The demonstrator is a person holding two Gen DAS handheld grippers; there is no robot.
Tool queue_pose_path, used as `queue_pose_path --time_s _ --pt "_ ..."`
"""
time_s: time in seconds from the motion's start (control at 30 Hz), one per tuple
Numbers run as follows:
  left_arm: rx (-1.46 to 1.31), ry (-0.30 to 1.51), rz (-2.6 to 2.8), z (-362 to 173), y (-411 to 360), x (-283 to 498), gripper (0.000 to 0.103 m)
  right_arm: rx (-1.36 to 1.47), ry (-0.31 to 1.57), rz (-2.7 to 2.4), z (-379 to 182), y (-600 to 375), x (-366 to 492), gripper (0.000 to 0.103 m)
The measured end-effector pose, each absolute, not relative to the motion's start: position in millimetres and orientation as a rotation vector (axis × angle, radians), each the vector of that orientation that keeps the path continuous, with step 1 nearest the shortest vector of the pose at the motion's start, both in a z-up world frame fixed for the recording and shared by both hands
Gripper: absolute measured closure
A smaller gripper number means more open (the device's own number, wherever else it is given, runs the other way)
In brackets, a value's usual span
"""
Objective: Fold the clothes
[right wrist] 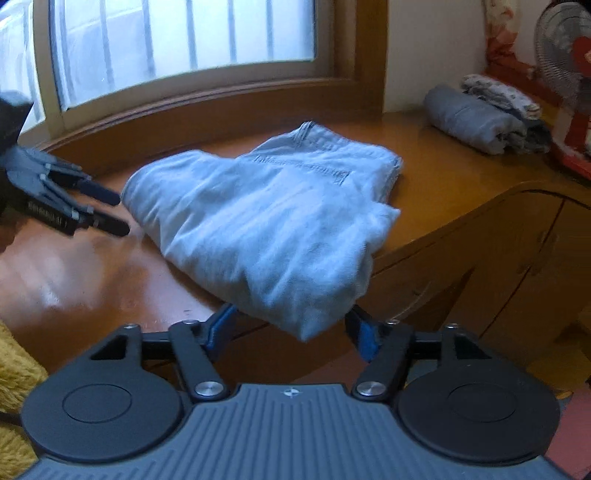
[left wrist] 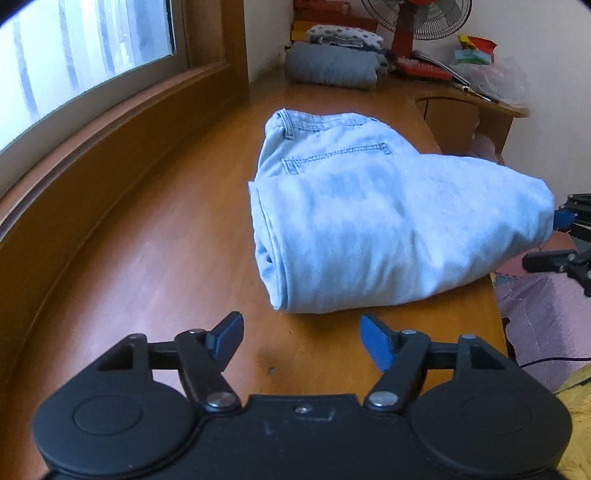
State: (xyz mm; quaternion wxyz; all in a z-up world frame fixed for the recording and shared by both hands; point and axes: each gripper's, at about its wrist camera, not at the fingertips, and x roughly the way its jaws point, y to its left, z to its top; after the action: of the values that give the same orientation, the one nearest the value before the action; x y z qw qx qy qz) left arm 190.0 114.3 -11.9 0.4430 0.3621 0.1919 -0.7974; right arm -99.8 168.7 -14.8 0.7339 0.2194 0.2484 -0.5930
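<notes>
A pair of light blue jeans point(left wrist: 369, 221) lies folded into a thick bundle on the wooden counter point(left wrist: 166, 277), its waistband and a stitched back pocket facing up at the far end. One folded corner hangs a little past the counter's front edge.

The left gripper point(left wrist: 301, 341) hangs above the bare counter just short of the bundle's near fold, its jaws spread wide with nothing between them. From the right wrist view it shows at the left, its two dark fingers pointing at the bundle's edge without touching it.

The right gripper point(right wrist: 291, 328) sits at the overhanging corner of the jeans. Its jaws stand wide apart and the cloth lies in the gap between the blue pads point(right wrist: 369, 338), but the pads do not press on it.

Further along the counter, near the wall, a stack of folded clothes point(left wrist: 332, 62) rests with a grey piece at the bottom and a spotted one on top. A fan point(left wrist: 417, 18) with a red stand is beside the stack. A barred window point(right wrist: 177, 40) runs along the back of the counter
</notes>
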Motion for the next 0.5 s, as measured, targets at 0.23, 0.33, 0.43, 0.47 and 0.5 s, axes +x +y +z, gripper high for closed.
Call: queue_pose_path --time_s 0.23,0.33,0.43,0.47,0.5 --pt "0.882 0.512 -2.024 -27.1 96.8 183.2 0.035 0.535 0.478 -1.368 -14.7 165.8 -105.7 0.034" --pt "0.911 0.489 -2.046 -29.3 91.3 177.4 0.034 0.524 0.484 -1.388 -18.7 162.2 -100.2 0.034" --pt "0.934 0.46 -2.058 -29.8 90.7 173.3 0.032 0.512 0.482 -1.394 -19.4 159.5 -94.1 0.034" --pt "0.94 0.45 -2.059 -29.9 91.0 172.2 0.032 0.513 0.478 -1.394 -19.9 158.7 -92.5 0.034" --pt "0.942 0.443 -2.058 -30.1 91.3 171.8 0.032 0.518 0.478 -1.399 -20.5 157.4 -91.4 0.034"
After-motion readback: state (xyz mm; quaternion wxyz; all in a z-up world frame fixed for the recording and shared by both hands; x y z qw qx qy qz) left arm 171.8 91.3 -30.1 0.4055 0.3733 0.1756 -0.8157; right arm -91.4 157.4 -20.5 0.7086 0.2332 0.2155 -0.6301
